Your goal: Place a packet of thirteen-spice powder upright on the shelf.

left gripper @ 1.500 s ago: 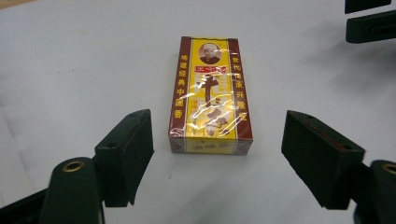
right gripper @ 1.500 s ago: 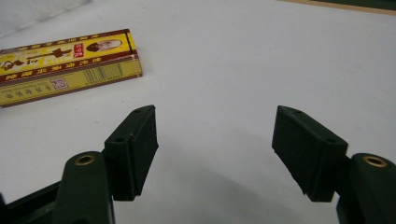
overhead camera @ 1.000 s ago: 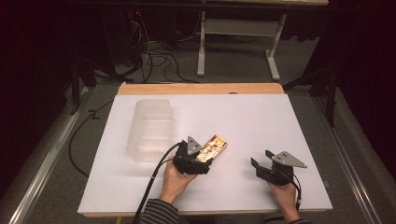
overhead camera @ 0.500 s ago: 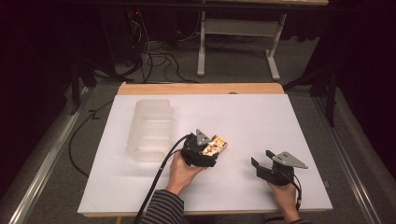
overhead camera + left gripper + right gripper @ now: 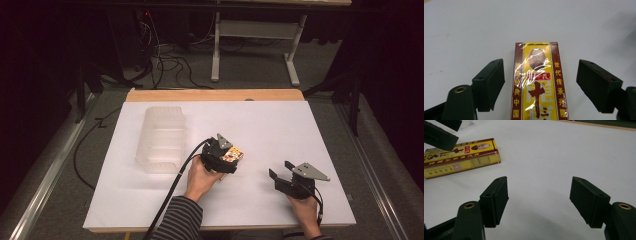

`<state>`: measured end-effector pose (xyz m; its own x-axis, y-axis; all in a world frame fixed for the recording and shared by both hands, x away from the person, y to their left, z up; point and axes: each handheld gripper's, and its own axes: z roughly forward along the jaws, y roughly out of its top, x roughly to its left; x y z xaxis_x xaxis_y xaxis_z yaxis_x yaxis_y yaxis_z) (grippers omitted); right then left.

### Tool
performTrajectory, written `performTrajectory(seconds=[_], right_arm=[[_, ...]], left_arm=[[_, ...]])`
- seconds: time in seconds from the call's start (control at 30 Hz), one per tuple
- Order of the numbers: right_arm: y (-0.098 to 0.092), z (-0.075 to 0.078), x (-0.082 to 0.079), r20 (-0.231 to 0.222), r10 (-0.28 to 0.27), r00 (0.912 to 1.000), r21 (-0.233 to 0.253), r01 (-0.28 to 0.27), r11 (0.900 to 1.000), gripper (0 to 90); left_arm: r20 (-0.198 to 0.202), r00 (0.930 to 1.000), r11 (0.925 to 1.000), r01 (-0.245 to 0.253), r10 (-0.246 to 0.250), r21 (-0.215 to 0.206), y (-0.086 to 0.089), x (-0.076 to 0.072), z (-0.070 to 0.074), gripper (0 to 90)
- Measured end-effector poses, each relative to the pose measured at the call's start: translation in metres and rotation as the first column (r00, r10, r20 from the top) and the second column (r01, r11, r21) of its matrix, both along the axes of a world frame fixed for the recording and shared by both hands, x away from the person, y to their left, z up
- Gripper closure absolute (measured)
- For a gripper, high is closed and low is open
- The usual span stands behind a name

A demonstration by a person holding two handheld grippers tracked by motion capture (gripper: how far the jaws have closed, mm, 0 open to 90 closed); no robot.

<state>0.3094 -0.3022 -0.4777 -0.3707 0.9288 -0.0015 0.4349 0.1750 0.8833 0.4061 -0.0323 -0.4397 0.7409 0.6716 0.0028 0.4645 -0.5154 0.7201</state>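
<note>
yellow box (image 5: 539,82) lies flat, long axis running between left tool's (image 5: 540,85) wide-open, empty jaws.

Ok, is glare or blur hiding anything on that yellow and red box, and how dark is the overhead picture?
Left gripper view: white glare streaks cross the glossy yellow and red printed box, breaking up its central print; side characters stay legible. Right gripper view: the box is sharp, no glare. High view: the white table top is evenly lit, the surrounding floor very dark.
</note>
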Motion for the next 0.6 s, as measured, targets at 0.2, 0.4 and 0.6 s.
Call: performTrajectory(seconds=[0.2, 0.4, 0.6], right_arm=[[0.0, 0.0, 0.0, -0.001, 0.002, 1.0, 0.0, -0.002, 1.0, 31.6], [0.0, 0.0, 0.0, -0.003, 0.003, 1.0, -0.002, -0.003, 1.0, 31.6], [0.0, 0.0, 0.0, -0.002, 0.006, 1.0, -0.008, -0.006, 1.0, 31.6]], left_arm=[[-0.021, 0.9998, 0.9997, -0.007, 0.007, 0.022, -0.005, 0.007, -0.006, 22.6], [-0.03, 0.9995, 0.999, -0.01, 0.011, 0.042, -0.01, 0.011, -0.012, 22.1], [-0.052, 0.9984, 0.999, -0.019, 0.021, 0.042, -0.012, 0.014, -0.016, 22.2]])
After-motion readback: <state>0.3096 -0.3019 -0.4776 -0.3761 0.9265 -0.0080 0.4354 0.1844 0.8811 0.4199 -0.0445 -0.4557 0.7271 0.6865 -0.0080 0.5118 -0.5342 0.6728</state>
